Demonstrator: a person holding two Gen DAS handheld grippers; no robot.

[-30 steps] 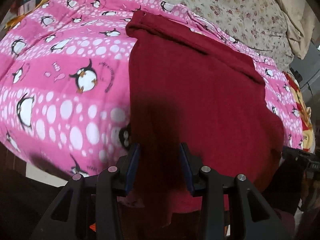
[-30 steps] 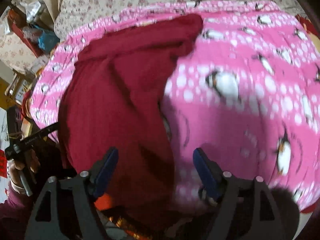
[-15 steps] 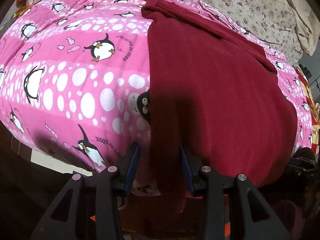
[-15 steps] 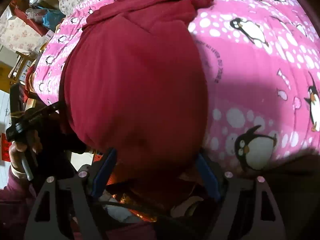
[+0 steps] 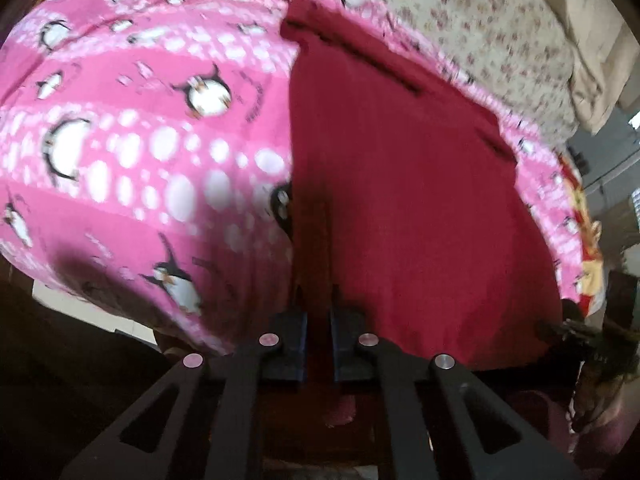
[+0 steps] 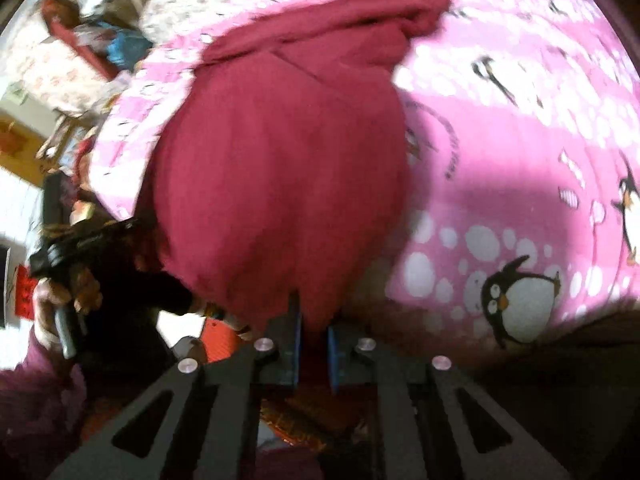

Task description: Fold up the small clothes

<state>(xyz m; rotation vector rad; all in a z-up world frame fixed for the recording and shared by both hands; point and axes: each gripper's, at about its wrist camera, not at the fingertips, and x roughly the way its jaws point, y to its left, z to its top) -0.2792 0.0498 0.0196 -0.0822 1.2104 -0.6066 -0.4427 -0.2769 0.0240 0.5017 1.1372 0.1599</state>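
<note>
Left gripper (image 5: 318,320) and right gripper (image 6: 313,328) each pinch the near hem of a maroon garment (image 5: 400,200) (blurred) spread on the penguin blanket (image 5: 140,152).

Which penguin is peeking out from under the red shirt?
The dark-faced penguin half hidden at the maroon garment's left edge, just beyond the left gripper. Other penguins show fully.

The garment (image 5: 400,200) lies on the blanket (image 5: 140,160), its near edge between both claws.
</note>
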